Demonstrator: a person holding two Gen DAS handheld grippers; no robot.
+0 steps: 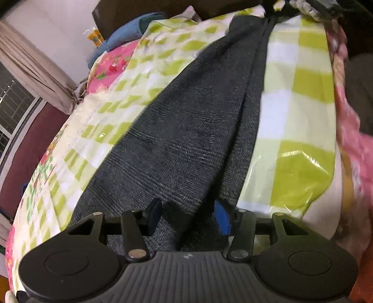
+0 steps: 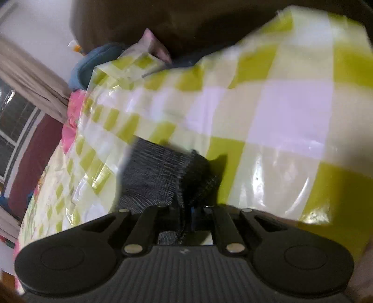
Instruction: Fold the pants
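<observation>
Dark grey knit pants (image 1: 186, 130) lie stretched lengthwise over a green-and-white checked plastic sheet (image 1: 296, 111) on a bed. My left gripper (image 1: 188, 216) has its blue-padded fingers (image 1: 221, 215) partly apart with the near end of the pants bunched between them. In the right wrist view, my right gripper (image 2: 188, 213) is closed on a ribbed end of the pants (image 2: 158, 177), which rises in a small fold in front of it. At the top of the left view, the right gripper (image 1: 319, 9) shows dimly at the far end of the pants.
A pink floral bedspread (image 1: 112, 63) lies under the checked sheet (image 2: 279, 111). A blue pillow (image 1: 126, 35) and dark headboard (image 1: 130, 11) sit at the far end. A curtain (image 1: 35, 70) and window (image 1: 11, 109) are on the left. A maroon wall (image 2: 35, 158) runs beside the bed.
</observation>
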